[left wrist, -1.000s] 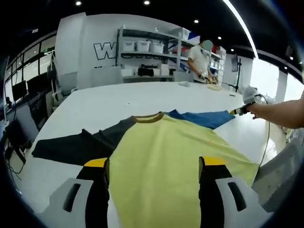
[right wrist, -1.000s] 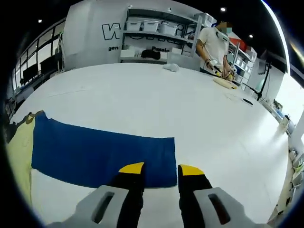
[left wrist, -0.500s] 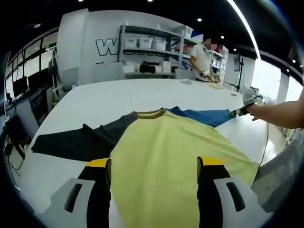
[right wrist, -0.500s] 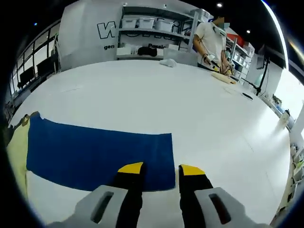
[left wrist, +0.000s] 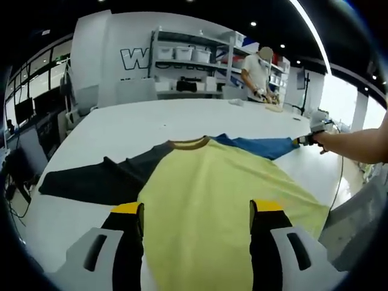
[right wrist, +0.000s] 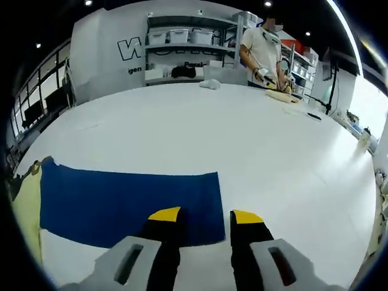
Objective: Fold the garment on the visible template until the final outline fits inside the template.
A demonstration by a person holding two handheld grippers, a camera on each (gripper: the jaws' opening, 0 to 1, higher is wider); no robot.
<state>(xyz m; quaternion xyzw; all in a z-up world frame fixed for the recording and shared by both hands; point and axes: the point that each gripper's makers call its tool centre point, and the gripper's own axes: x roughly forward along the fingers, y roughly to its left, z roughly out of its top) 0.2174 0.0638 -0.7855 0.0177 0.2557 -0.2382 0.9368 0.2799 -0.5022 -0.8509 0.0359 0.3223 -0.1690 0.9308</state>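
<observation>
Garment (left wrist: 212, 194) lies flat; left gripper (left wrist: 197, 209) spread wide, right gripper (right wrist: 206, 215) parted over blue sleeve (right wrist: 130, 203).

Bright, even light from ceiling spots (left wrist: 253, 24); window glare at the right; fisheye bending at edges; sharp focus.

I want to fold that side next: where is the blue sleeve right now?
The blue sleeve lies flat on the white table, straight ahead of the right gripper in its view. In the left gripper view it stretches right from the yellow body.
</observation>
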